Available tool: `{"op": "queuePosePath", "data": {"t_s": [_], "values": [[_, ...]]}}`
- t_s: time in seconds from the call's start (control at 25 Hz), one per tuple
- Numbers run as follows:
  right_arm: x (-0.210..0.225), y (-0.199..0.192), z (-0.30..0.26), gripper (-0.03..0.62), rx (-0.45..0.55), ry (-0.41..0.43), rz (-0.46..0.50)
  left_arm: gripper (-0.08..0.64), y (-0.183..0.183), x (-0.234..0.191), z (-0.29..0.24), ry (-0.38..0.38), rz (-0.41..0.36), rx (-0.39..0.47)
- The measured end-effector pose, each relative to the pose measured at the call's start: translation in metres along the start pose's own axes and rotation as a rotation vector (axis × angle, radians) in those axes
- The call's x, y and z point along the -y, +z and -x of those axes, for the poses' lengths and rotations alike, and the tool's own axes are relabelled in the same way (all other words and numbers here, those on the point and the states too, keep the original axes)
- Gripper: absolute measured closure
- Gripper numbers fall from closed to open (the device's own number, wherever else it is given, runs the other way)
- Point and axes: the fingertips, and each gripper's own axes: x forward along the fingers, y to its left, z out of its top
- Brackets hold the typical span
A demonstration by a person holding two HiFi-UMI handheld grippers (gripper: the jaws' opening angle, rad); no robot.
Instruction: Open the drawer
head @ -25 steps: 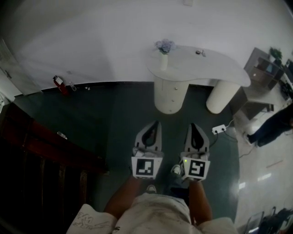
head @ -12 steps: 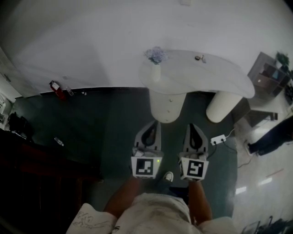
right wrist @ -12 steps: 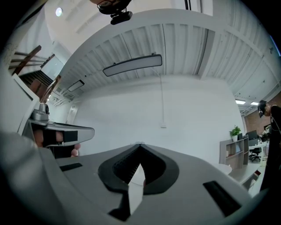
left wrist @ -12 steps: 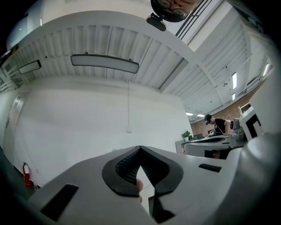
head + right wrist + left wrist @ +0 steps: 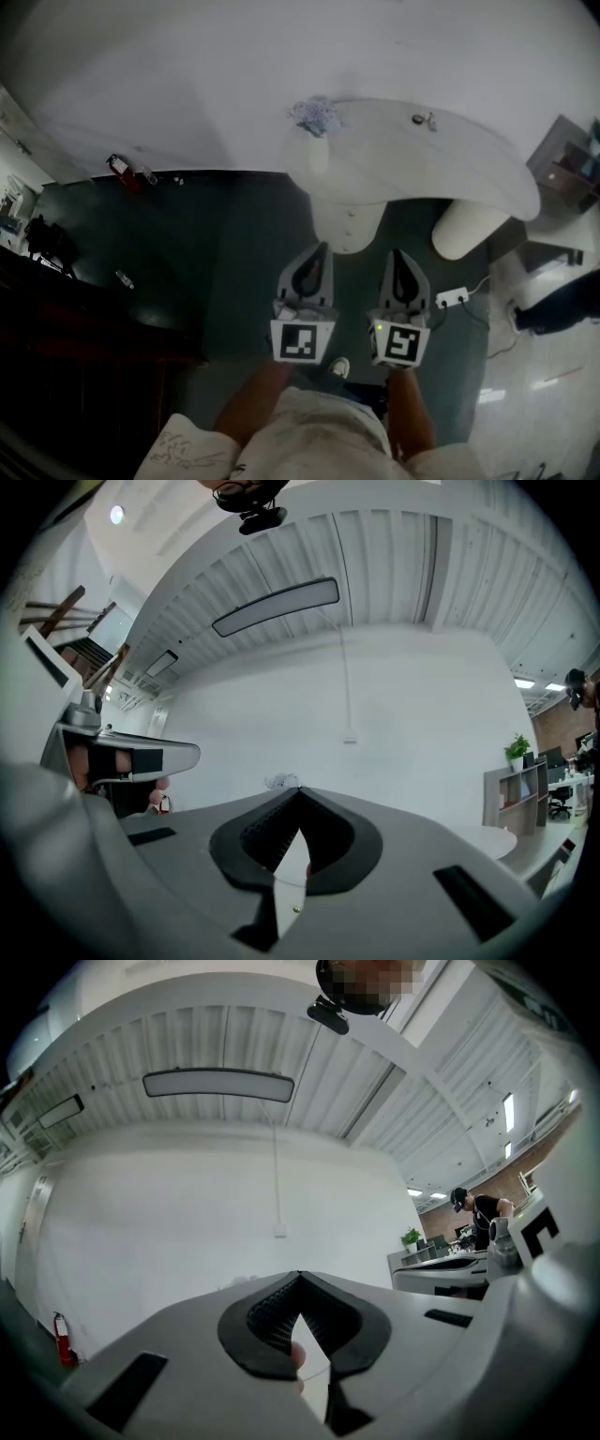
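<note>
A white round pedestal (image 5: 348,221) with small drawer knobs on its front stands under the curved white table (image 5: 441,159), straight ahead in the head view. My left gripper (image 5: 319,247) is held level just short of the pedestal's foot, jaws shut and empty. Beside it my right gripper (image 5: 397,254) points the same way, also shut with nothing in it. In the left gripper view the left gripper's (image 5: 299,1275) pads meet at the tip. The right gripper view shows the right gripper (image 5: 299,790) just as shut. Neither touches the pedestal.
A vase of flowers (image 5: 314,117) and a small object (image 5: 422,119) sit on the table. A second white leg (image 5: 464,230) stands at the right, with a power strip (image 5: 452,299) on the floor. Dark wooden furniture (image 5: 75,319) fills the left, and a fire extinguisher (image 5: 119,167) stands by the wall.
Both grippers have moved forward together toward the pedestal, which now looks larger and nearer their tips. Their jaws have stayed shut.
</note>
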Motion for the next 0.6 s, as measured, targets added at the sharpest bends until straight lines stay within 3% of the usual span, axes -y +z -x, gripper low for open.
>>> {"op": "queuePosePath", "data": {"t_s": [0.36, 0.6], "values": [[-0.011, -0.017, -0.052, 0.592, -0.015, 0.004, 0.017, 0.565, -0.020, -0.031, -0.041, 0.000, 0.019, -0.006], [-0.039, -0.022, -0.091, 0.592, -0.043, -0.019, 0.039, 0.565, -0.036, -0.071, -0.066, -0.042, 0.041, -0.020]]}}
